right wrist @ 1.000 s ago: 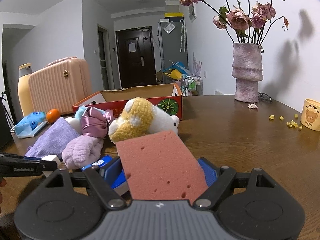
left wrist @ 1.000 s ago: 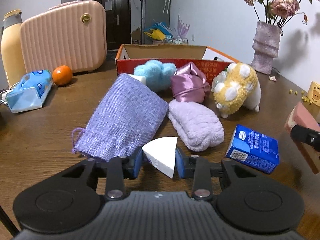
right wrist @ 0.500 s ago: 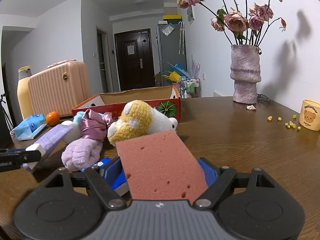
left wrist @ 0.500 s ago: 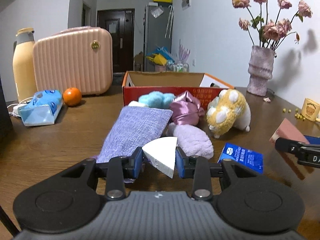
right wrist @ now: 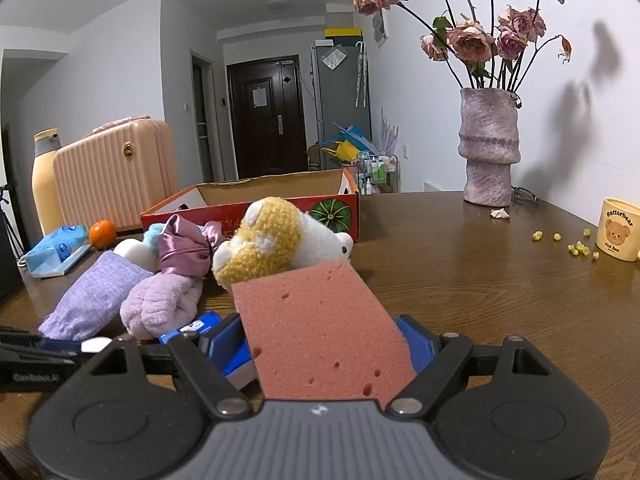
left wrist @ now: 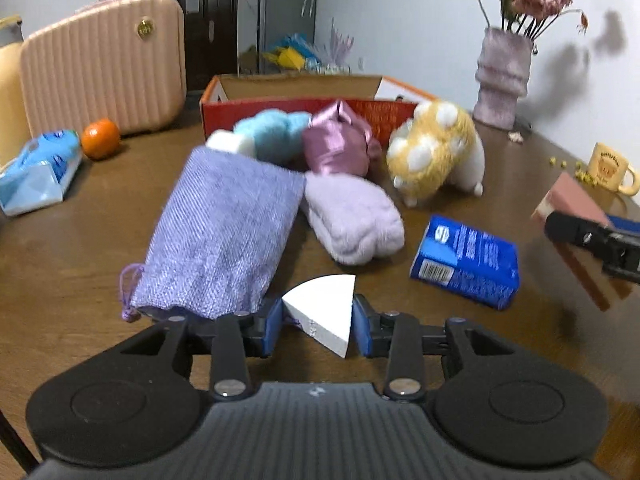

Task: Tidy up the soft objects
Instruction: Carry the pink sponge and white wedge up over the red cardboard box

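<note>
**Foam wedge and pink sponge held over a cluttered table**

Wooden table (left wrist: 60,264) carries a heap of soft things in front of a red cardboard box (left wrist: 296,100). The left gripper (left wrist: 318,322) has a white foam wedge (left wrist: 324,312) between its blue pads; its jaws have just been opening a little, and the wedge sits between them with both pads at its sides, so the grip looks light but not let go. The wedge hangs just above the table, near the drawstring end of a purple pouch (left wrist: 220,236).

The right gripper (right wrist: 324,344) stands fairly wide, its pads pressed on a pink sponge (right wrist: 320,324) that sticks up and forward from the jaws. In the left view the same sponge shows at the far right edge, well apart from the wedge.

Beside the pouch lies a lilac fuzzy roll (left wrist: 352,220), touching its right edge. Behind them, against the box front, sit a blue fluffy ball (left wrist: 272,132), a white foam piece (left wrist: 230,142) and a pink satin bag (left wrist: 336,144). A yellow plush toy (left wrist: 436,152) stands to the right of the bag. A blue carton (left wrist: 468,260) lies on the table between the roll and the sponge.

An orange (left wrist: 100,138), a tissue pack (left wrist: 36,172), a peach case (left wrist: 104,60), a vase (right wrist: 488,144) and a mug (right wrist: 618,228) stand around the edges.
</note>
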Tool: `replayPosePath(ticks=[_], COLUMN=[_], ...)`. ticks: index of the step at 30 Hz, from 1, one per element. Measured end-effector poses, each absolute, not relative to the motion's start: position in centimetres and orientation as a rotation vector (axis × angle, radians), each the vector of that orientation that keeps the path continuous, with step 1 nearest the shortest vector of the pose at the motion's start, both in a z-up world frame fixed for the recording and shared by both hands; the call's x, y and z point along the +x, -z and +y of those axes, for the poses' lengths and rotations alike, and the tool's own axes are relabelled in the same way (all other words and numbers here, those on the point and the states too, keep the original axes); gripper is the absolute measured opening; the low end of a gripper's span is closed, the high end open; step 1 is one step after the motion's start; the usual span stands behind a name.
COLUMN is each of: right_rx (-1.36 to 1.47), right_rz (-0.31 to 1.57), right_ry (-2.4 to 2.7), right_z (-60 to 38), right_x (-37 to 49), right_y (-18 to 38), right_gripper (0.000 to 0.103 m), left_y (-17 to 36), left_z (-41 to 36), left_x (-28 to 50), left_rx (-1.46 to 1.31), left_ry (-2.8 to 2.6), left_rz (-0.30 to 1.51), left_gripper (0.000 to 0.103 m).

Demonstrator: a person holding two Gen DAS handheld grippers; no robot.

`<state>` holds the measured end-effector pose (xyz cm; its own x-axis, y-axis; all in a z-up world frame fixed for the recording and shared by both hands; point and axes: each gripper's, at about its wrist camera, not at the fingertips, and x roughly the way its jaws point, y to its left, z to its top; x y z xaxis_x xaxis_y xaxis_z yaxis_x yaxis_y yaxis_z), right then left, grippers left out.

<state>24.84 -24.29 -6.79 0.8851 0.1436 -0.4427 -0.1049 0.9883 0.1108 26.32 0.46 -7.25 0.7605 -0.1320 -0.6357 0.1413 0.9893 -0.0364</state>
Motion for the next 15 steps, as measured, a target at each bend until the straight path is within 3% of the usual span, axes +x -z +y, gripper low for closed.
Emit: replayPosePath(ticks=[4,7,9,12,15], right_rx=[0.084,0.081,0.081,0.081,0.081], right_rz=[0.467,0.468,0.468,0.468,0.468], right_ry=[-0.131,-0.132,-0.132,-0.132,-0.132], right_z=[-24.2,-24.1,-24.1,-24.1,-24.1], right_x=[24.9,24.9,24.9,24.9,24.9], right_y=[6.8,6.8,6.8,6.8,6.8], right_gripper=[0.082,0.082,0.082,0.082,0.082], left_y=[7.3,7.2,7.2,7.4,7.3], left_z=[0.2,-0.3,-0.8,-1.1,-0.8], left_x=[26.0,26.1,26.4,26.9,26.9], left_rx=[0.023,0.039,0.054,0.069,0.053], left_ry=[0.152,0.168,0.164,0.154,0.160], left_rz=[0.677,0.662,0.660,0.669,0.666], left_gripper=[0.060,0.060,0.058,0.039,0.034])
